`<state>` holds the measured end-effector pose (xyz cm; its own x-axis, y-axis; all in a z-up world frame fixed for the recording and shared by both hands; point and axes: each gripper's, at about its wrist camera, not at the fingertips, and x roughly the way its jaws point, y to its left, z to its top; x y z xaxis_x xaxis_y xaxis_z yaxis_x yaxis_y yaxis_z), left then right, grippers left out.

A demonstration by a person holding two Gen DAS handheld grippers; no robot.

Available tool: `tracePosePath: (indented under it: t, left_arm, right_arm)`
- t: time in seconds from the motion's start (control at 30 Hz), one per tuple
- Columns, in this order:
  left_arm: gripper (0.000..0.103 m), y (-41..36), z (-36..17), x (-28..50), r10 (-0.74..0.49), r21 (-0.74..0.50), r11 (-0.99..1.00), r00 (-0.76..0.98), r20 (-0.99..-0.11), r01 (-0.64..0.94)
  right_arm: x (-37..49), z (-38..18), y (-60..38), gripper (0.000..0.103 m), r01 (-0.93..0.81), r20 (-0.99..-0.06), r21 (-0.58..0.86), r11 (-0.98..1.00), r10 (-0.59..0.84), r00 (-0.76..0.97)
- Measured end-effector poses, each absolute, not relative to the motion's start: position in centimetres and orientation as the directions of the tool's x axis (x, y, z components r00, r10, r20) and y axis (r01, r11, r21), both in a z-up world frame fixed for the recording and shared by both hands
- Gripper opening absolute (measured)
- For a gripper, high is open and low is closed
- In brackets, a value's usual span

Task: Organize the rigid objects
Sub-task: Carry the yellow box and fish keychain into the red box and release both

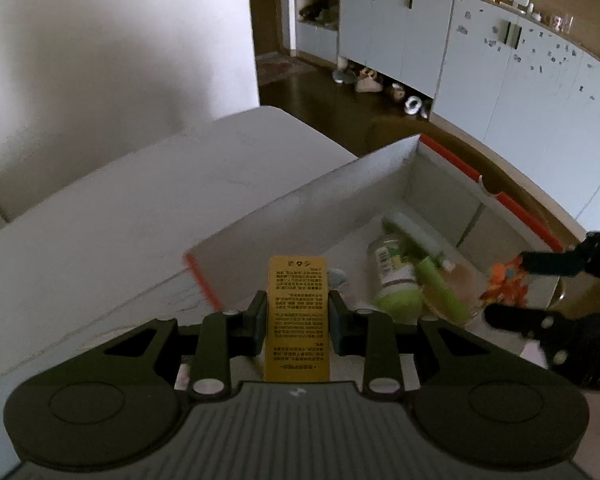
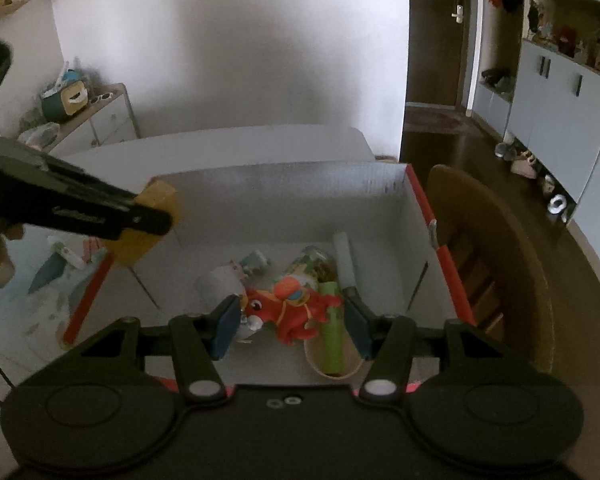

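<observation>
Yellow carton, clamped midway by left gripper, seemed light, stiff, crushable; red toy lay at twelve o'clock between right gripper's spread jaws, apparently ungripped.

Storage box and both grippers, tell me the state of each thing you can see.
left gripper: shut on yellow box, above the storage box's near corner
right gripper: fingers around red toy; grip unclear
storage box: open-topped, holding items
jar: lying on its side inside
</observation>
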<state>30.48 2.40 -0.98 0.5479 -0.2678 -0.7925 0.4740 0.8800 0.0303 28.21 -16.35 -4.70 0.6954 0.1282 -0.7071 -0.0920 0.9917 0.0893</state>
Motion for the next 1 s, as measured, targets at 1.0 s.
tracePosePath:
  t: [1.0]
  left_arm:
    - [0.03, -6.6, -8.4, 36.2, -0.197, 0.1, 0.831, 0.457, -0.867, 0.548]
  right_arm:
    - [30.7, -7.6, -16.4, 0.057, -0.196, -0.787, 0.098, 0.976, 0.197, 0.585]
